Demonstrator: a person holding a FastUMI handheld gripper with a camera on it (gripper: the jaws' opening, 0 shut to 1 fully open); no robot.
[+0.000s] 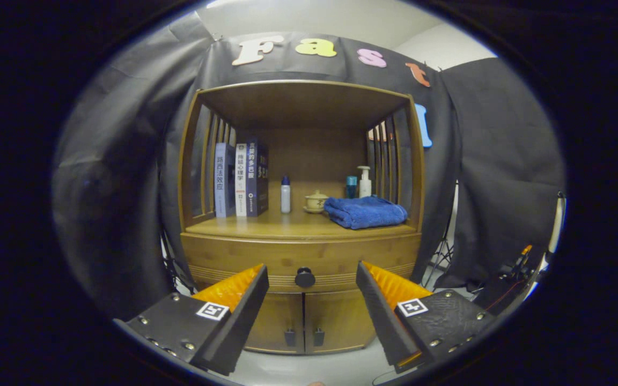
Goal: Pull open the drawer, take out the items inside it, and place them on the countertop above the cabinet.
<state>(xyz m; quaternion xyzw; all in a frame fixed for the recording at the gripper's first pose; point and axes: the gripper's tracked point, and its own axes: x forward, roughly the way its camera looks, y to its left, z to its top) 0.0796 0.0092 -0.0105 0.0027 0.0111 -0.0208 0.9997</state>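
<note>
A wooden cabinet stands ahead of me. Its drawer (301, 258) is closed, with a round dark knob (304, 277) at the middle of its front. My gripper (311, 276) is open, with its fingers spread wide. The knob lies some way beyond them and in line with the gap, and nothing is held. Above the drawer is the countertop (282, 224), inside an open shelf with slatted sides. The drawer's contents are hidden.
On the countertop stand three books (241, 179) at the left, a small white bottle (285, 195), a lidded cup (316, 201), a folded blue towel (365, 211), a teal bottle (351, 186) and a pump bottle (365, 182). Two cabinet doors (303, 320) sit below the drawer. Tripod legs (440, 252) stand at the right.
</note>
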